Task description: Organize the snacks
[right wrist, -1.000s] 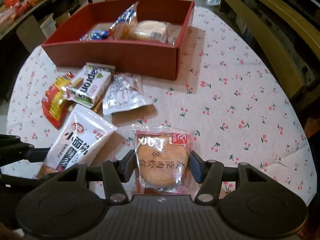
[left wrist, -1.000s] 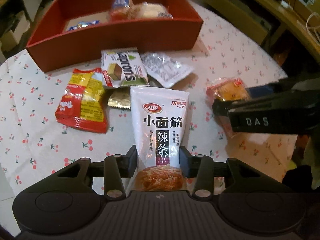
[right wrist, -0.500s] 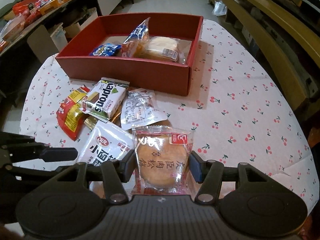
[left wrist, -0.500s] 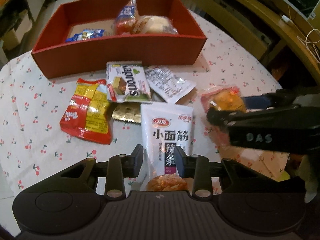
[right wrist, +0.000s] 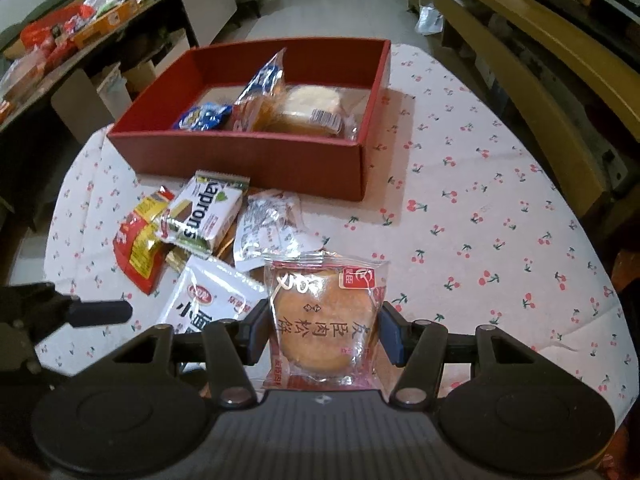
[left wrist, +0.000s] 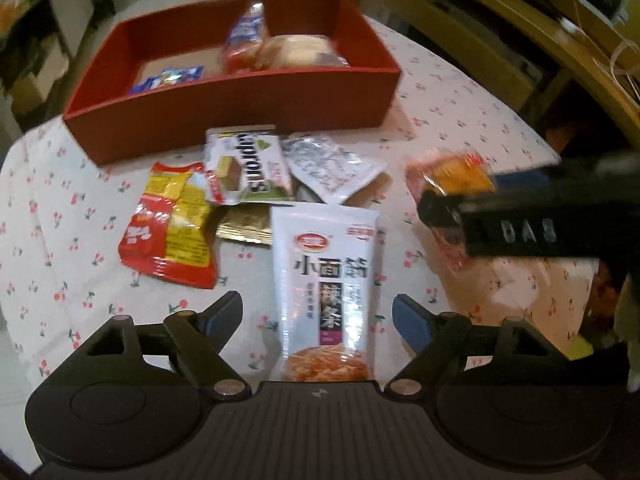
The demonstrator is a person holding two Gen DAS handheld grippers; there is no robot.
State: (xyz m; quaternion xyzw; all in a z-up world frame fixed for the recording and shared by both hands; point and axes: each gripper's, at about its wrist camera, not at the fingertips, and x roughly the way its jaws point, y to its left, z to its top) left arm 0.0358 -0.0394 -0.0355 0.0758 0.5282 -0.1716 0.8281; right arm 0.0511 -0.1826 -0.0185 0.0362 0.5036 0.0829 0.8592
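Note:
My left gripper (left wrist: pixel 318 314) is open, its fingers wide apart on either side of a white spicy-strip pouch (left wrist: pixel 326 276) that lies on the tablecloth. My right gripper (right wrist: pixel 323 330) is shut on a round meat-floss cake in a clear wrapper (right wrist: pixel 324 320), held above the table; it also shows in the left wrist view (left wrist: pixel 452 180). A red box (right wrist: pixel 256 160) at the back holds a blue packet (right wrist: pixel 202 117), a tall bag (right wrist: pixel 260 88) and a bread pack (right wrist: pixel 316 114).
Loose on the cherry-print cloth (right wrist: pixel 480 220) before the box are a Kaprons wafer pack (left wrist: pixel 246 164), a red and yellow bag (left wrist: pixel 172 224), a silver pouch (left wrist: pixel 332 168) and a gold sachet (left wrist: pixel 246 226). Wooden benches (right wrist: pixel 540 60) stand to the right.
My left gripper has opened and let go of the white pouch, which now lies on the table. My right gripper has risen with the cake in it.

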